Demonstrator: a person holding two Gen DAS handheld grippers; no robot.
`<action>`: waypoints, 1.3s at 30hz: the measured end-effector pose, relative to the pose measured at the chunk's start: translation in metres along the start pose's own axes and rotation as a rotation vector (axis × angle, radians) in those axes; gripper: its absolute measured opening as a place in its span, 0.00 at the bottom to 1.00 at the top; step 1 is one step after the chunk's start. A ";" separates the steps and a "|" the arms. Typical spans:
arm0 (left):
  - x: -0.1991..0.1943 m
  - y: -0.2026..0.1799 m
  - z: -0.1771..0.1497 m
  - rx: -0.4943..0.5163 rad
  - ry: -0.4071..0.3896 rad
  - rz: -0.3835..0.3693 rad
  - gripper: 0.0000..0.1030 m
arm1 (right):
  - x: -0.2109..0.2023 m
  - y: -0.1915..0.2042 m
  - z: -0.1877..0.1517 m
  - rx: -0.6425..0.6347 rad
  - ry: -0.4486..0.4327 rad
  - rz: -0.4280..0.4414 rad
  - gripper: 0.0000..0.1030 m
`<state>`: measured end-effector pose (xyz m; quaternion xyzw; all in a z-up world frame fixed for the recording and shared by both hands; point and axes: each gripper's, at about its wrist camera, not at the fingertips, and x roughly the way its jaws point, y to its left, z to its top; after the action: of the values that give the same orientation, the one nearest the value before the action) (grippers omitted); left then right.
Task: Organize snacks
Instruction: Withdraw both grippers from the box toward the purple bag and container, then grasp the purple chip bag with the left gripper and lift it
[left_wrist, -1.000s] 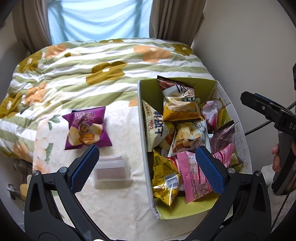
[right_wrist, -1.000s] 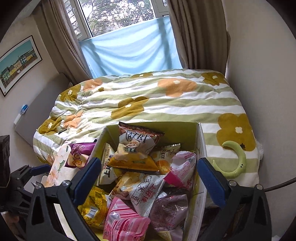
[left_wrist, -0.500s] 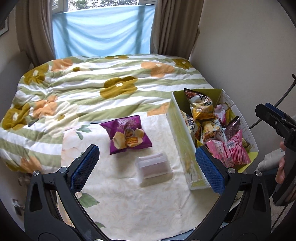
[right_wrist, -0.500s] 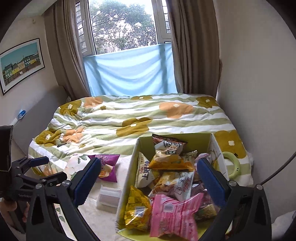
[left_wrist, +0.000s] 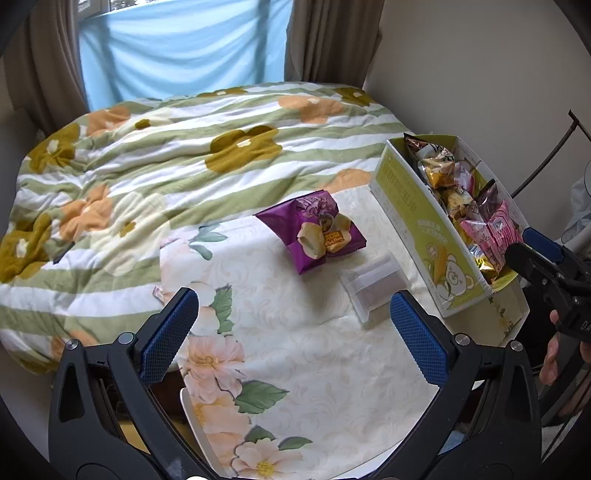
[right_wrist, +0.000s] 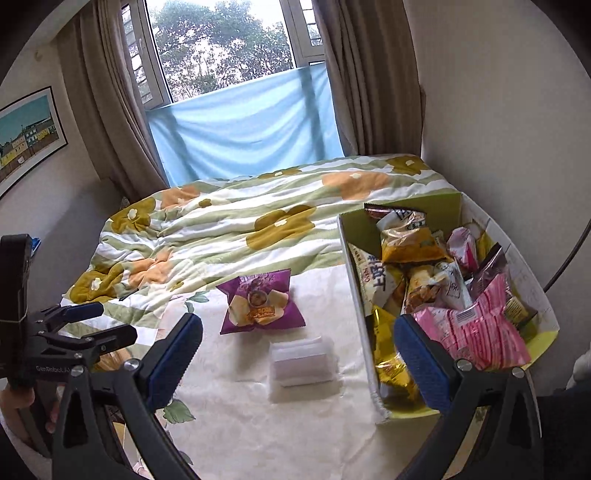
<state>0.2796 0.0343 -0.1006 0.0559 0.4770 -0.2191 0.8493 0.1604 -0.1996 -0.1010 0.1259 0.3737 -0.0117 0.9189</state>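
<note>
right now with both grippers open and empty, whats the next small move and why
Probably lower the left gripper toward the clear plastic packet: it lies on the floral cloth between the purple snack bag and the snack-filled green cardboard box, nearest the open jaws.

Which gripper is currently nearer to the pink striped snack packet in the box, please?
Right. The right gripper hangs by the box, one finger just in front of the pink striped packet. The left gripper sits farther off, over the cloth.
</note>
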 end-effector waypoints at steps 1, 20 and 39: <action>0.005 0.005 0.000 -0.003 0.013 -0.009 1.00 | 0.006 0.004 -0.005 0.002 0.010 -0.002 1.00; 0.126 0.023 0.034 -0.133 0.148 -0.075 1.00 | 0.130 0.039 -0.074 -0.103 0.131 -0.072 1.00; 0.239 -0.045 0.117 -0.020 0.204 0.123 1.00 | 0.180 0.019 -0.070 -0.123 0.149 -0.114 1.00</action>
<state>0.4591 -0.1177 -0.2319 0.0988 0.5588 -0.1552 0.8086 0.2443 -0.1517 -0.2692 0.0481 0.4476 -0.0316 0.8924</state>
